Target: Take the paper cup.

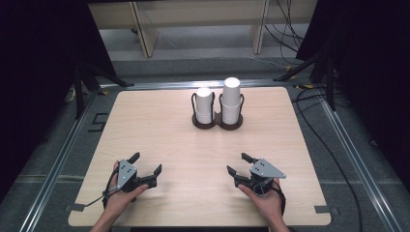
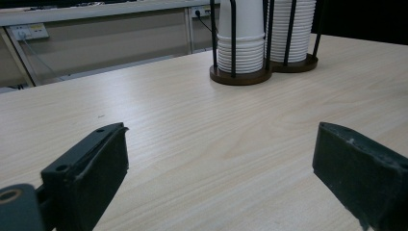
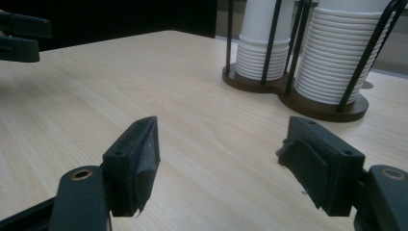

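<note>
- Left tool (image 1: 146, 163) low over the near left part of the counter (image 1: 159, 140), held in the person's left hand (image 1: 121, 193); jaws spread wide, nothing between them.
- Left gripper view: bare wood grain between its two black jaws, pads clear of any object.
- Right tool (image 1: 240, 163) low over the near right part of the counter, held in the right hand (image 1: 263, 195); jaws likewise apart and empty.
- Right gripper view: the jaws frame bare counter; the left tool (image 3: 19, 36) shows at the upper left edge.
- Both tools point toward the far side, well apart from each other.
- Cup holder (image 1: 217, 123), dark double base with black wire uprights, stands at the far middle of the counter, well away from both tools.
- Shorter stack of white paper cups (image 1: 204, 105) sits in its left ring, upside down.
- Taller stack of white paper cups (image 1: 231, 99) sits in its right ring, just beside the other.
</note>
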`<state>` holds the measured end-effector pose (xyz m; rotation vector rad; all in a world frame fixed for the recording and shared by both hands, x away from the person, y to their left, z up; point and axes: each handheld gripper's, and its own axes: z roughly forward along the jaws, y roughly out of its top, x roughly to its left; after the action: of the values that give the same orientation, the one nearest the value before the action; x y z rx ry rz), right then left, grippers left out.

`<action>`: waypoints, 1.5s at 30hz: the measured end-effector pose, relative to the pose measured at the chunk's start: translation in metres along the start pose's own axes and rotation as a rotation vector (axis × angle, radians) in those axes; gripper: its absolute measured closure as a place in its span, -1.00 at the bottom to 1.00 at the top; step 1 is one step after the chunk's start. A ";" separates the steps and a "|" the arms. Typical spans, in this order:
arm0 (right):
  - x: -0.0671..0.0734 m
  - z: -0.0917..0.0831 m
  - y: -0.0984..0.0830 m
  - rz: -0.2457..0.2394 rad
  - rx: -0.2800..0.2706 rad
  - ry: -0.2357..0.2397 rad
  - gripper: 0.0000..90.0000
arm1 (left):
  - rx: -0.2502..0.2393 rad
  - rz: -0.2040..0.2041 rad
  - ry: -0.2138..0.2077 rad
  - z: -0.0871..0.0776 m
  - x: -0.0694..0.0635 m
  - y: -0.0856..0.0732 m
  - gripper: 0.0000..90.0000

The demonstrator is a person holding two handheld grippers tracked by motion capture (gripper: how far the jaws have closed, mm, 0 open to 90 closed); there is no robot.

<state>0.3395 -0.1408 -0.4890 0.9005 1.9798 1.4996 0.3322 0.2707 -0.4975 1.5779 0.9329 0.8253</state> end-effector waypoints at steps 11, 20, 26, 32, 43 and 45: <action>0.001 -0.006 0.005 0.033 -0.027 -0.015 -0.37 | -0.023 -0.012 -0.024 0.009 -0.001 0.005 -0.91; -0.002 0.002 0.024 0.008 -0.059 -0.002 -0.36 | -0.031 0.047 -0.047 0.020 -0.003 0.018 -0.93; -0.008 0.010 0.034 -0.005 -0.069 -0.020 -0.36 | -0.027 0.057 -0.051 0.036 -0.007 0.024 -0.97; -0.014 0.023 0.042 0.012 -0.052 0.009 -0.37 | -0.020 0.085 -0.059 0.058 -0.008 0.028 -0.99; -0.018 0.042 0.067 -0.018 -0.055 -0.012 -0.36 | -0.007 0.120 -0.071 0.100 -0.008 0.042 -0.99; -0.020 0.048 0.071 -0.027 -0.072 -0.007 -0.36 | 0.001 0.127 -0.076 0.108 -0.009 0.044 -0.99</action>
<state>0.4020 -0.1132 -0.4337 0.8445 1.9127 1.5398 0.4295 0.2102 -0.4744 1.6712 0.7850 0.8465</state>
